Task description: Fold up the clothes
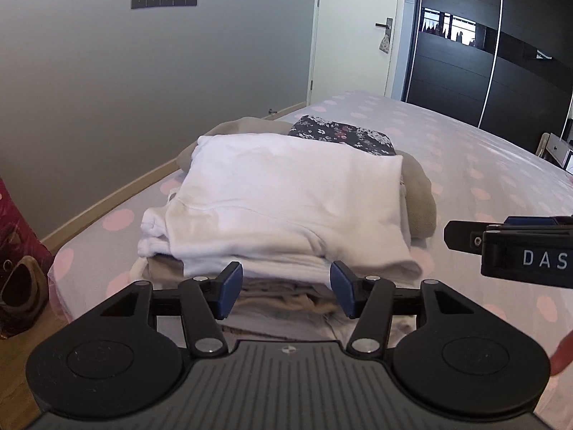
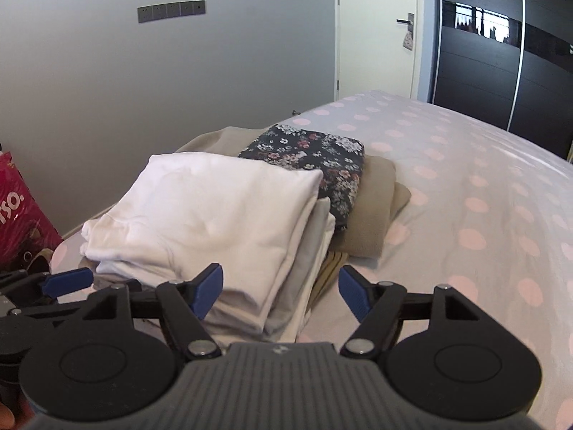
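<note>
Right up close, the left gripper [image 1: 284,292] with its black linkage arms and blue pads has its jaws spread, nothing between them, hanging just short of the near edge of the stack. Over on the other side, the right gripper [image 2: 281,292] is spread wider yet, also empty, its pads framing the stack's right-hand corner without touching cloth.

And there's the work: a folded white cotton garment [image 1: 283,200] sitting on top of a pile of pale grey and beige folded clothes [image 2: 308,268], near the corner of the bed with the grey sheet dotted pink [image 2: 465,215]. Behind it, a folded dark floral-print piece [image 2: 315,157] rests on a tan fleece garment [image 2: 372,215].

My read: the white piece looks folded and placed, both tools clear of it. It's light, soft and floppy, so it will sag and slide off the pile if lifted by one point. Best taken at two corners of the thick folded edge nearest the grippers, pinching all layers together. Tug gently; the stack beneath could shift.
</note>
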Available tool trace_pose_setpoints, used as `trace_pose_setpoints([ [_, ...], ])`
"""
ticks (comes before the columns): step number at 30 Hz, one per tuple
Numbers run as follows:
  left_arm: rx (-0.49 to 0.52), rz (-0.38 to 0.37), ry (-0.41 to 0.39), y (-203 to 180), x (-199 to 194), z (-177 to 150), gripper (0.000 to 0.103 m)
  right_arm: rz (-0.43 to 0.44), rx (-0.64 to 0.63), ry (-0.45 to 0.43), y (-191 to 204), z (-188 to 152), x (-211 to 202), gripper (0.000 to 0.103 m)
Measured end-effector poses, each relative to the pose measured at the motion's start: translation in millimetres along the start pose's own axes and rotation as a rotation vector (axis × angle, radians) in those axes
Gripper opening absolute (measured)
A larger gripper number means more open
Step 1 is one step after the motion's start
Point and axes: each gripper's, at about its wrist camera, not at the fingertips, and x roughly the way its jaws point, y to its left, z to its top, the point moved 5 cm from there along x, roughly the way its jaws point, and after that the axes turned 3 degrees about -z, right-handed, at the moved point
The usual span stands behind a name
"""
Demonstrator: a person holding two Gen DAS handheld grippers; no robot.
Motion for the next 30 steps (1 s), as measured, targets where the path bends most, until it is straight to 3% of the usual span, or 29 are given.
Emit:
trace_pose_setpoints([
  [9,0.052,0.061,-0.03,-25.9,-25.4,-14.0,0.057,-0.02,0.133,-0.005,-25.0,-38.4,-30.8,0.077],
  [14,0.078,0.061,-0.023,-34.2,-34.5,-24.0,0.063,-0.035,0.105,-0.01,-23.3,-53.7,-37.8,0.077],
  [30,0.121,0.076,0.054,-39.3,-18.9,-46.9,0.065,-0.025,0.09,-0.005,-21.3,-68.7,-30.4,0.077],
])
